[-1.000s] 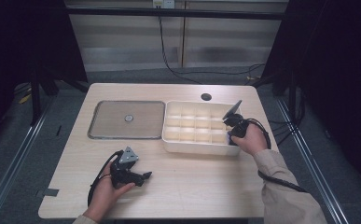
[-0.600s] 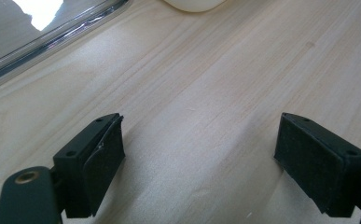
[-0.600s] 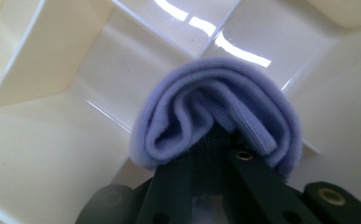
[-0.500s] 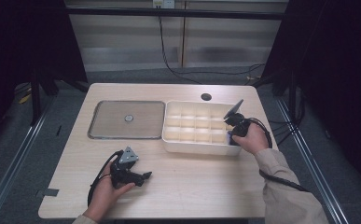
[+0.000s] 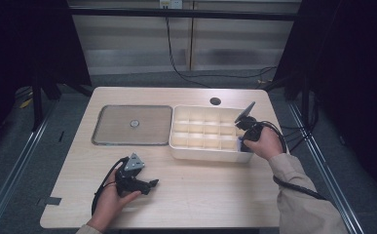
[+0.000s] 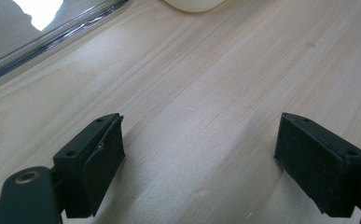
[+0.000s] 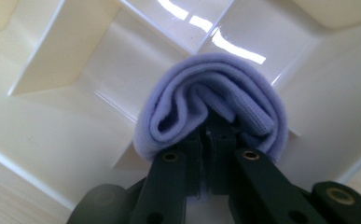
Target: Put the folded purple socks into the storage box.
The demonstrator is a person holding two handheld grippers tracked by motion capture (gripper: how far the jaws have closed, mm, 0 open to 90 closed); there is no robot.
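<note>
- At the right end of the white compartment tray (image 5: 205,155), the right gripper (image 5: 241,142) is held in the person's right hand (image 5: 261,145), pointed down into the corner compartment nearest the person.
- In the right gripper view, a folded pale lilac cloth (image 7: 214,105), possibly a rolled sock, is seen inside a compartment of the tray (image 7: 71,116), wrapped around the tips of the black jaws.
- The jaws are brought almost together with a fold of the cloth pinched between them; over the last half second they have been eased slightly apart, yet the cloth is seen caught between the pads.
- In the high view, only a small lilac patch (image 5: 239,143) is made out beside the right gripper.
- On the near left of the wooden table (image 5: 200,195), the left gripper (image 5: 153,184) is rested in the left hand (image 5: 110,200), well apart from the tray.
- In the left gripper view, its jaws are spread wide over bare wood (image 6: 206,107), with nothing between them.
- A flat metal tray (image 5: 132,125) is set just beside the white tray, to its left.
</note>
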